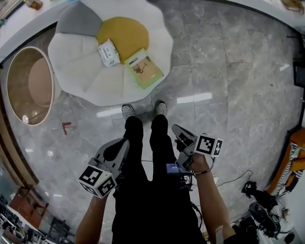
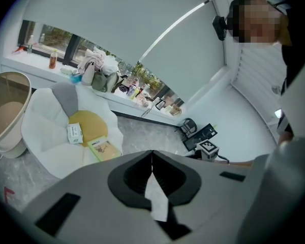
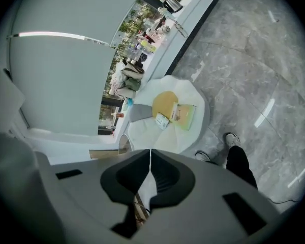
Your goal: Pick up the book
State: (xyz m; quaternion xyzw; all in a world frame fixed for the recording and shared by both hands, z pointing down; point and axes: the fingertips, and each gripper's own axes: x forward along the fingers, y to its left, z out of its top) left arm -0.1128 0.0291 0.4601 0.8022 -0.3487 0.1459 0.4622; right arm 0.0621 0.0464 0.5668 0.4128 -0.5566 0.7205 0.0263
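**Book** (image 1: 145, 68): green cover. It lay flat on the near right petals of the white flower-shaped cushion (image 1: 76, 70), just right of the cushion's yellow centre.

**Small white box** (image 1: 108, 53): it lay just left of the book, at the edge of the yellow centre.

**Cushion:** it sat on the grey marble floor (image 1: 234, 75), just beyond your shoes (image 1: 128, 110). One petal was grey.

**Round tan tub** (image 1: 30, 85): it stood on the floor, just left of the cushion.

**Counter** (image 1: 20, 15): it ran along the far edge and carried bottles and bags.

**Your left tongs** (image 1: 125, 143): the jaws were pressed together with nothing between them. You held the tongs beside your left leg, tips toward the cushion and well apart from the book.

**Your right tongs** (image 1: 176, 129): the jaws were closed tip to tip and empty. You held the tongs beside your right leg, also aimed toward the cushion and well short of the book.
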